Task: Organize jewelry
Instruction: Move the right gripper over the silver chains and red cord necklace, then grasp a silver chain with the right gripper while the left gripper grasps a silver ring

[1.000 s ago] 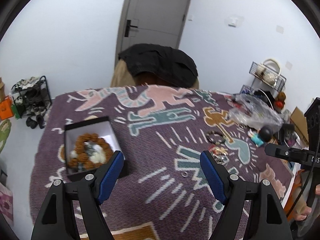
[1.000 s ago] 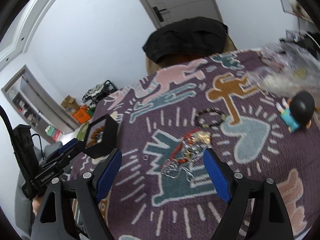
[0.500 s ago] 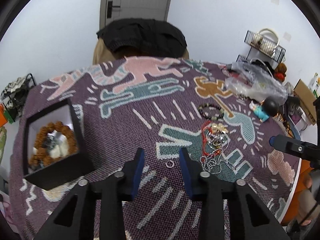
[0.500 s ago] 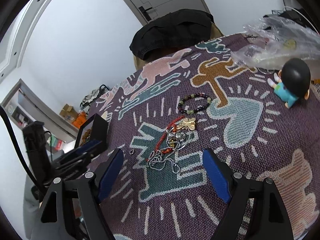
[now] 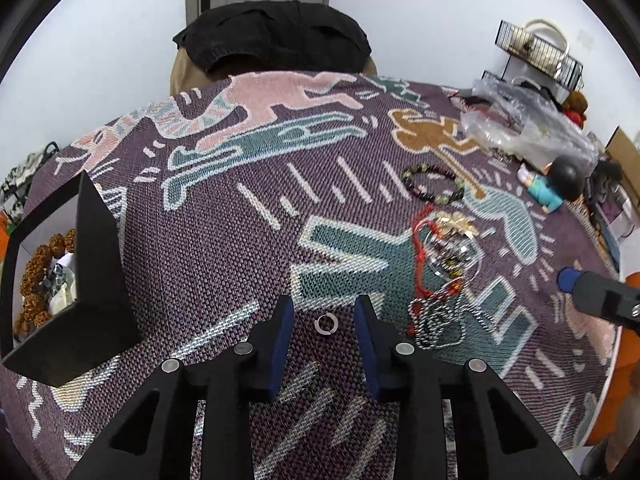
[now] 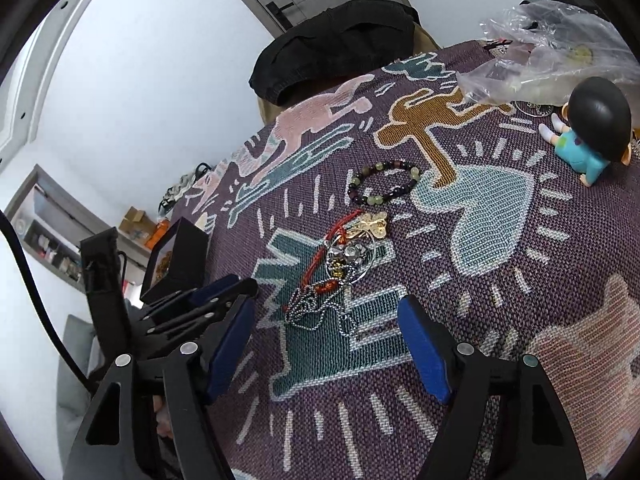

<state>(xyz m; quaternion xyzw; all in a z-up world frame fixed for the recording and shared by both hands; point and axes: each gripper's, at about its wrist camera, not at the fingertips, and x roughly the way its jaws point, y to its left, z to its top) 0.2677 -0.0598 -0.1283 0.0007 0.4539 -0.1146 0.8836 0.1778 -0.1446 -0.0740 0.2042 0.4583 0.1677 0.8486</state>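
Note:
A small silver ring [image 5: 326, 323] lies on the patterned purple cloth [image 5: 224, 248] between the blue pads of my left gripper [image 5: 324, 305]. The pads stand narrowly apart and clear of the ring on both sides. A tangle of chains, a red cord and gold charms [image 6: 340, 276] lies just ahead of my right gripper [image 6: 326, 308], whose wide jaws are closing with only the chain's near end between them. A dark and green bead bracelet [image 6: 384, 188] lies beyond the tangle. At the left stands an open black box [image 5: 92, 280] holding brown beads [image 5: 36, 264].
A blue-bodied doll with black hair [image 6: 592, 128] and a clear plastic bag [image 6: 552, 60] sit at the cloth's far right. A chair draped in black fabric [image 5: 276, 40] stands behind the table. Wire baskets [image 5: 536, 52] hang on the right wall.
My left gripper has dropped toward the cloth, narrowed its jaws and come down around the silver ring. My right gripper has sunk closer to the chain tangle and narrowed slightly.

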